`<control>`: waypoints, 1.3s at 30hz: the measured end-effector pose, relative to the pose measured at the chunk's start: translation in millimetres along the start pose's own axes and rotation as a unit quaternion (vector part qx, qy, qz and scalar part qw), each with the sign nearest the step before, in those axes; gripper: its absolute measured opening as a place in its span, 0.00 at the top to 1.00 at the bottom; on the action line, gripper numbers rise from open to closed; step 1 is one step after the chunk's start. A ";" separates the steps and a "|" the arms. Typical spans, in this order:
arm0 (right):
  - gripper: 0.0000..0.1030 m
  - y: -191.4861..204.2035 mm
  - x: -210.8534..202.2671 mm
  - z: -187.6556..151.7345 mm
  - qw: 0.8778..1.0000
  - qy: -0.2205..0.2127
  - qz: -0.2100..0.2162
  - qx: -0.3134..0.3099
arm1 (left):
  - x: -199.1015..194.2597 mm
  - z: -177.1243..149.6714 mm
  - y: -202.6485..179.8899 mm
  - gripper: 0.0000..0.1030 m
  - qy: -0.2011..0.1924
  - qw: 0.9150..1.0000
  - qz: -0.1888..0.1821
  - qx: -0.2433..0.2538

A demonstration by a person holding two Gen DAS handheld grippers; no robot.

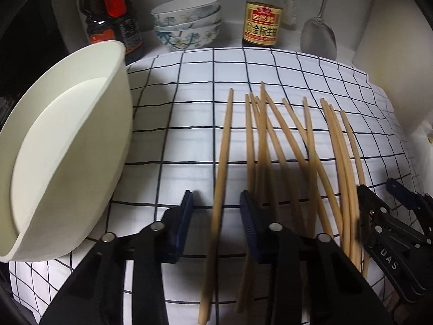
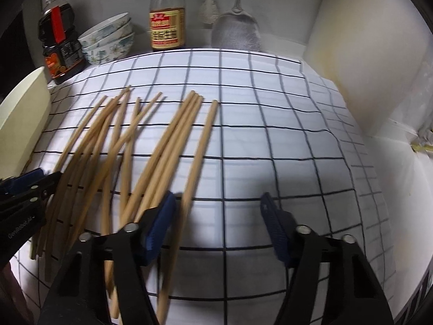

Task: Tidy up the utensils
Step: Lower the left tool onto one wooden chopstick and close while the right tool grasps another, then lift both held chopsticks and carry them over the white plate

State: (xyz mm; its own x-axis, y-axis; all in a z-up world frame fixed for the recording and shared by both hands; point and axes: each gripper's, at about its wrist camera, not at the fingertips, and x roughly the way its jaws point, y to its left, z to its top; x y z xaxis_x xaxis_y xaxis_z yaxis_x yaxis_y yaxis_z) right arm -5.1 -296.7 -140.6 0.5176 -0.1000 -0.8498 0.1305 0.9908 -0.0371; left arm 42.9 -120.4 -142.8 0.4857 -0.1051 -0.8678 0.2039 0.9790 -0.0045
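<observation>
Several wooden chopsticks (image 1: 273, 146) lie fanned out on a white cloth with a black grid (image 1: 189, 113). My left gripper (image 1: 216, 207) is open low over the cloth, straddling the leftmost chopstick (image 1: 226, 135) with a gap on both sides. In the right wrist view my right gripper (image 2: 217, 208) is open; the rightmost chopstick (image 2: 201, 146) runs just inside its left finger (image 2: 165, 214), with wide bare cloth up to the other finger. Each gripper shows at the edge of the other's view: the right gripper (image 1: 377, 189), the left gripper (image 2: 48, 174).
A cream bowl (image 1: 67, 149) stands tilted at the cloth's left edge. Along the back wall are a dark sauce jug (image 1: 111, 19), stacked floral bowls (image 1: 186, 21), a labelled bottle (image 1: 261, 19) and a hanging metal spatula (image 1: 318, 35). A pale wall (image 2: 360, 62) closes the right side.
</observation>
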 end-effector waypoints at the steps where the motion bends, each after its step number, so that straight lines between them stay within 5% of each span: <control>1: 0.64 1.3 0.1 1.0 1.000 0.002 0.010 -0.001 | -0.2 0.3 -1.7 0.76 0.003 1.000 -0.004 0.003; 5: 0.93 6.7 -1.2 1.9 1.000 0.005 0.004 -0.019 | -2.1 -1.1 -14.7 0.93 0.015 0.999 -0.025 0.022; 27: 0.94 -26.6 -33.6 -1.5 1.000 -0.011 0.018 0.023 | -29.9 -0.4 -30.4 0.93 0.010 0.996 -0.084 0.020; 39: 0.94 21.7 -93.6 37.4 0.996 -0.058 0.068 0.000 | -105.6 33.0 40.8 0.93 -0.048 0.995 -0.082 -0.020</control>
State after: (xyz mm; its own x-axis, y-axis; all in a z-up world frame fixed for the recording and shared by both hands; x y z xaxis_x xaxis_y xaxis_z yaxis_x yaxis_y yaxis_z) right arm -19.1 -269.3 -42.2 0.6253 0.0258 -0.7799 0.0526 0.9958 0.0751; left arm 27.9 -75.1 -35.0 0.5288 -0.2781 -0.8019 0.2541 0.9533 -0.1631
